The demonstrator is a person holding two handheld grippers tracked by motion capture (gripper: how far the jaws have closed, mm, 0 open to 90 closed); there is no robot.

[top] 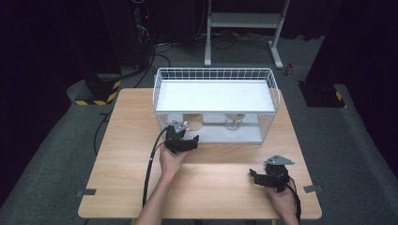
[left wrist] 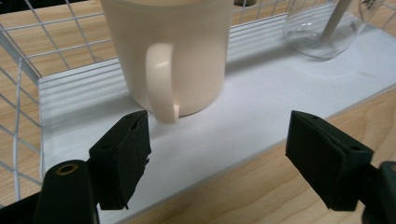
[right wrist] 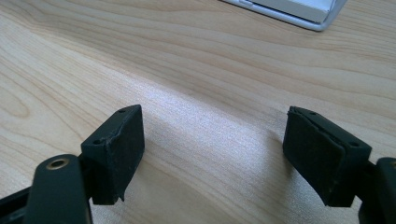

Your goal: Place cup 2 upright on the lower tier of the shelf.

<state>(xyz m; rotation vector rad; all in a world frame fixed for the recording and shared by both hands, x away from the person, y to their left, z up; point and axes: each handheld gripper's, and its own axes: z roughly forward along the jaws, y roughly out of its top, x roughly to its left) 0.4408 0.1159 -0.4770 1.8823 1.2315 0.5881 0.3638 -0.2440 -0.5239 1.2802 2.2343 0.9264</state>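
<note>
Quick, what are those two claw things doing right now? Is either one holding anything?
Left gripper: open, fingers apart and holding nothing, just in front of the cream mug.
Right gripper: open, holding nothing, over the wooden table.

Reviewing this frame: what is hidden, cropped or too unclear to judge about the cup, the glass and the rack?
- Cream ceramic mug: top cut off by the left gripper view's upper edge; contents unseen.
- Clear glass vessel: cropped at that view's top; shape uncertain.
- High view: the white wire rack's upper shelf covers both.
- Left tool: open, clear of the mug.
</note>
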